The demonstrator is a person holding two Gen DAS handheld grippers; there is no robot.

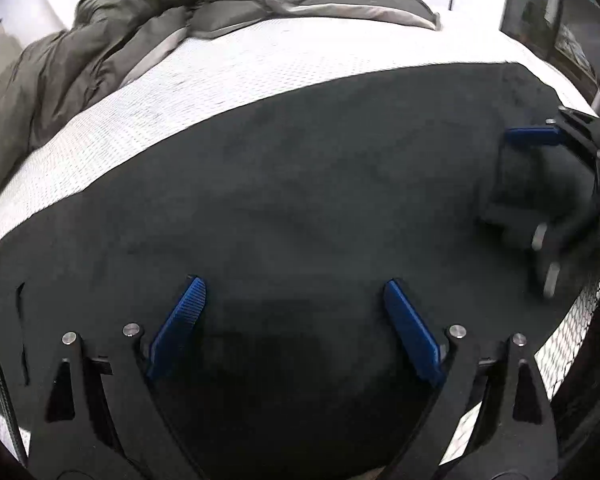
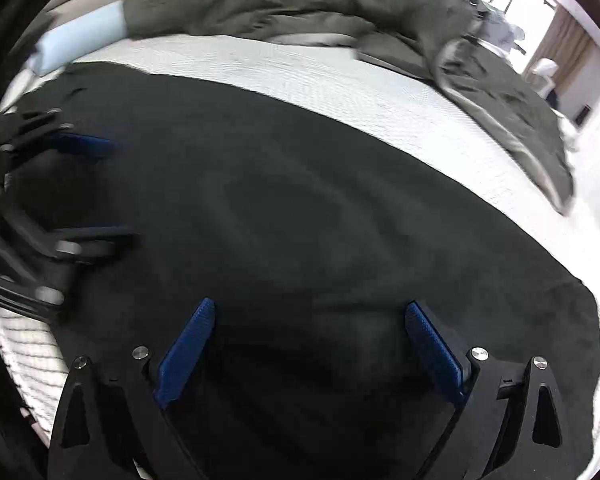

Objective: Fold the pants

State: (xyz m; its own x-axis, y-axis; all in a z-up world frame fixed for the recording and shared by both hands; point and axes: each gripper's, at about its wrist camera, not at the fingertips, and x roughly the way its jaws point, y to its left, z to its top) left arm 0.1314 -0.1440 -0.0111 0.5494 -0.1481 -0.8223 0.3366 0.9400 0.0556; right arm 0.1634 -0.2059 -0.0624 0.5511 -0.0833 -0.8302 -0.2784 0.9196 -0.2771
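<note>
A home bedroom is showing here: a white mattress (image 2: pixel 380 92) is stretching ahead of the jaws, a rumpled grey duvet (image 2: pixel 300 4) lying beyond, curtains (image 2: pixel 568 40) hanging far right.

I count 1 pair of black pants (image 1: pixel 300 200), spread across the middle of both frames. I see 1 white mattress (image 1: pixel 228 72) and 1 grey duvet (image 1: pixel 100 40), bunched along the top of each view. I have 2 grippers: the left gripper (image 1: pixel 296 328) and the right gripper (image 2: pixel 310 344), each with 2 blue pads (image 1: pixel 180 324). 1 pale blue pillow (image 2: pixel 80 40) sits at the upper left of the right wrist view.
</note>
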